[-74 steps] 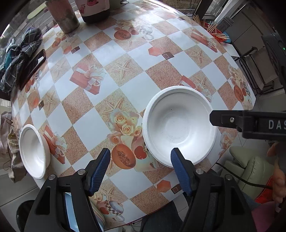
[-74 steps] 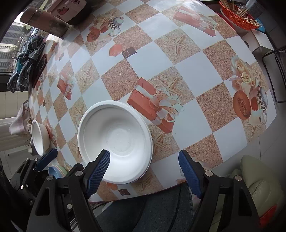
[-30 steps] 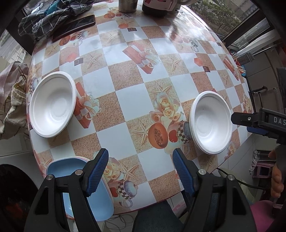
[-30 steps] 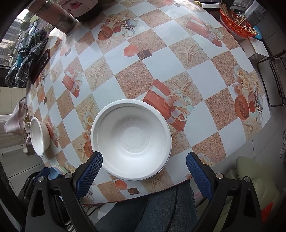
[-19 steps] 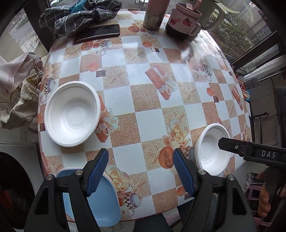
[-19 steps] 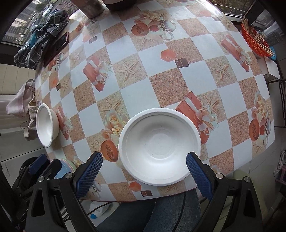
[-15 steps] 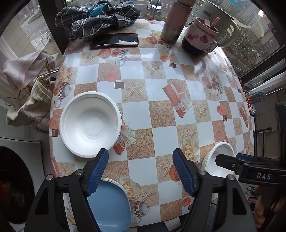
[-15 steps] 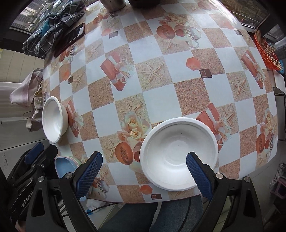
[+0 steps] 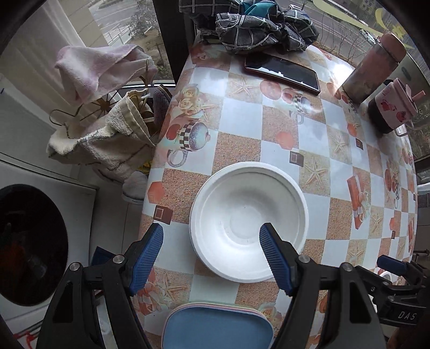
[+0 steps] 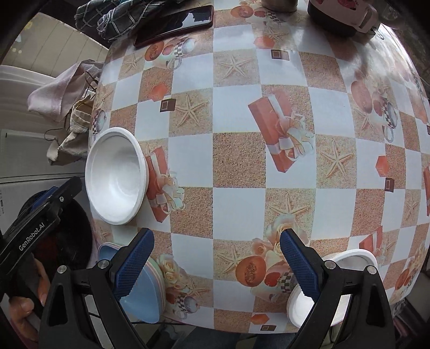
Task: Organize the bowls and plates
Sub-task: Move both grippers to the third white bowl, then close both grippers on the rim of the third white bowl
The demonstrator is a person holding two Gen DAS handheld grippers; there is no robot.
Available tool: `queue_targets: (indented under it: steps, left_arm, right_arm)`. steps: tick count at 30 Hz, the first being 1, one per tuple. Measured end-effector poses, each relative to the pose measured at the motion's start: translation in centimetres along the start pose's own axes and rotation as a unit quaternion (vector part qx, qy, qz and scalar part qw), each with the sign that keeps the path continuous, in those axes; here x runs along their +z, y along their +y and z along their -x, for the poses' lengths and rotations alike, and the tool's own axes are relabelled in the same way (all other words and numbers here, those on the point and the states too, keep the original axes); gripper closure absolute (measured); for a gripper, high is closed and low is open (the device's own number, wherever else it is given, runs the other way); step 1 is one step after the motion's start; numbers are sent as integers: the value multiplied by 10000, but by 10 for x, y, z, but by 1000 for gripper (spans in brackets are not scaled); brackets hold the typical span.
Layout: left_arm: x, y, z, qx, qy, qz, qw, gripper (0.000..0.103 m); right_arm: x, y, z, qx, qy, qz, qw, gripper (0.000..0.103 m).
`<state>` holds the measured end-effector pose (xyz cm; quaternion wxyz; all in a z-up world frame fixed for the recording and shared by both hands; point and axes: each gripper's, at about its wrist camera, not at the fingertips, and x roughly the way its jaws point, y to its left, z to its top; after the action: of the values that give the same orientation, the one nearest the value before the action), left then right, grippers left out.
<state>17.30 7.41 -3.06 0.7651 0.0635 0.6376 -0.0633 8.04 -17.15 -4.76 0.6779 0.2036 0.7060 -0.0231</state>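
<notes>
Overhead, left hand-held gripper (image 9: 211, 239) points down, jaws apart, above white bowl (image 9: 248, 221).

White bowl (image 9: 248, 220), checkered tablecloth (image 9: 242, 150)

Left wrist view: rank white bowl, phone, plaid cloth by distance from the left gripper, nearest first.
1. white bowl: directly below the left gripper, its right fingertip over the bowl's inside.
2. phone: far side of the table, past the bowl.
3. plaid cloth: bunched at the table's far edge, just beyond the phone.
</notes>
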Motion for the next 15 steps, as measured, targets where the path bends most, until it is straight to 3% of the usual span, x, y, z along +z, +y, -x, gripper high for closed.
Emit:
queue_targets:
  steps: [15]
  left_arm:
    - [21, 11, -68, 349, 437, -86, 9984, 26]
  right_arm:
    - [39, 61, -60, -113, 226, 682, 9974, 8]
